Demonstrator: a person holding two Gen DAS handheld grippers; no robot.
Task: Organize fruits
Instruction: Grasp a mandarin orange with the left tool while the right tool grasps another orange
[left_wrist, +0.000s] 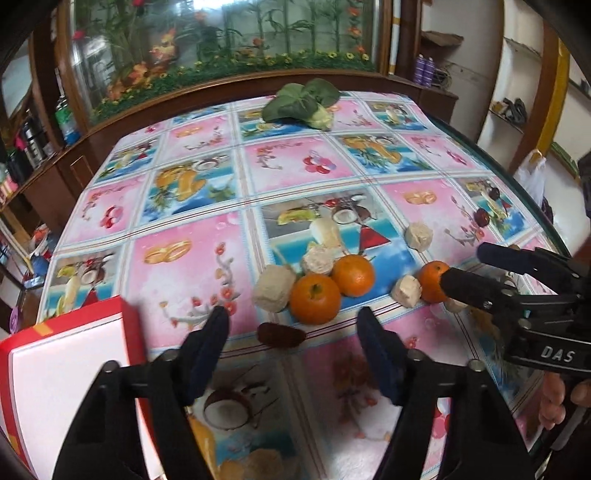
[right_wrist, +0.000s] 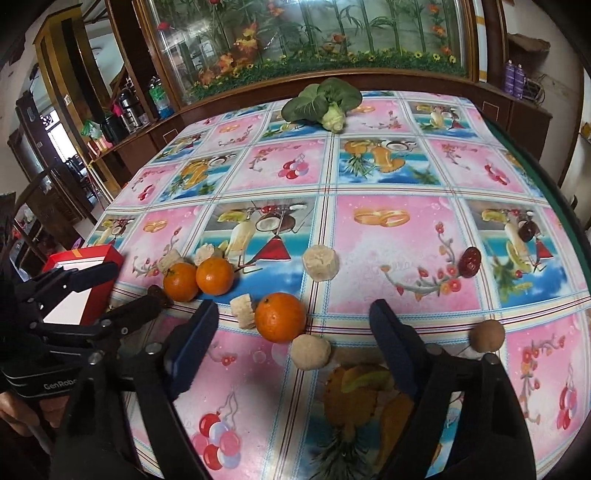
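1. The right gripper's finger (left_wrist: 476, 291) covers one side of the third orange (left_wrist: 433, 281), and a pale lump behind it barely shows.
2. The red box (left_wrist: 55, 369) runs off the left wrist view's edge; in the right wrist view the left gripper (right_wrist: 125, 291) hides much of it.
3. A dark fruit (right_wrist: 154, 292) sits mostly behind that gripper's lower finger.
4. The hand (left_wrist: 561, 402) on the right gripper is cut off by the frame.
5. Shelf clutter is too small to identify.

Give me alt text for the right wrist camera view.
The open right gripper hovers over a fruit-print tablecloth, its jaws apart around a round orange tangerine and a beige round fruit without touching them. Two more tangerines, pale cut chunks, a red box and the left gripper sit left.
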